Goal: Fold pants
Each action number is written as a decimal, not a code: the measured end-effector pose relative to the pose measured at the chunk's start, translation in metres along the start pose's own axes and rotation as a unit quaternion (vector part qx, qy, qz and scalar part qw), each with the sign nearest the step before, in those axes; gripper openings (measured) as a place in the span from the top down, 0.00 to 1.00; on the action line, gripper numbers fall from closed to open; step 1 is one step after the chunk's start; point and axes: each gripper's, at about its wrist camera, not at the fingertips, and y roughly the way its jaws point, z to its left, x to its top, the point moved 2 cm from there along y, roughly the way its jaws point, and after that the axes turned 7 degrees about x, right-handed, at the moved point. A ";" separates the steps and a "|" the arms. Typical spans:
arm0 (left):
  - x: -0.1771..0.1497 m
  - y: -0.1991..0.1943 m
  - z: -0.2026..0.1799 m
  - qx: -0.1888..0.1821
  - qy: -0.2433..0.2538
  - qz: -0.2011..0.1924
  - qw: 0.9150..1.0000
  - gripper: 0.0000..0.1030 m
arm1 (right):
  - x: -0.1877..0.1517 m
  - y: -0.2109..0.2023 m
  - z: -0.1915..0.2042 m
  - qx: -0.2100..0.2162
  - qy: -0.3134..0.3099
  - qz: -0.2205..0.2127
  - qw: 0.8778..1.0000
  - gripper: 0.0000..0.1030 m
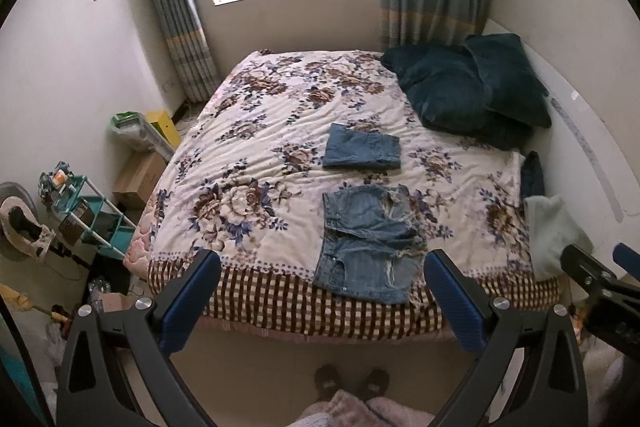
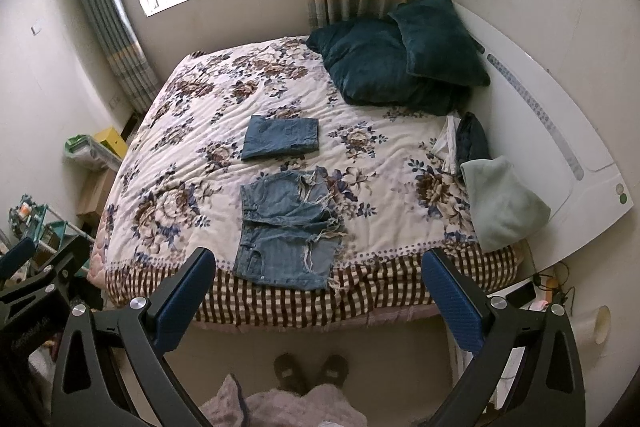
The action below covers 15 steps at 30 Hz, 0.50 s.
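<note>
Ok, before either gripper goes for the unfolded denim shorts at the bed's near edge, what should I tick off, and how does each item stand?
1. Left gripper open, holding nothing: ok.
2. Right gripper open, holding nothing: ok.
3. Frayed, unfolded blue denim shorts lie spread out, nothing on top: ok.
4. Shorts fully on the floral quilted bedspread: not ok, the lower hem overhangs the checked border.
5. Folded blue denim piece lies apart from the shorts, farther back: ok.
6. Pale green cloth and dark teal pillows sit clear of the shorts: ok.
</note>
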 end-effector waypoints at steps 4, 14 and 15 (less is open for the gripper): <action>-0.002 0.034 -0.011 0.025 -0.007 -0.002 1.000 0.00 | 0.001 0.060 -0.025 -0.002 0.004 0.003 1.000 0.00; 0.010 0.156 -0.041 0.055 0.032 0.049 0.997 0.00 | 0.033 0.229 -0.055 -0.019 -0.012 0.059 0.998 0.00; 0.014 0.172 -0.045 0.054 0.035 0.055 0.996 0.00 | 0.035 0.249 -0.058 -0.019 -0.010 0.067 0.997 0.00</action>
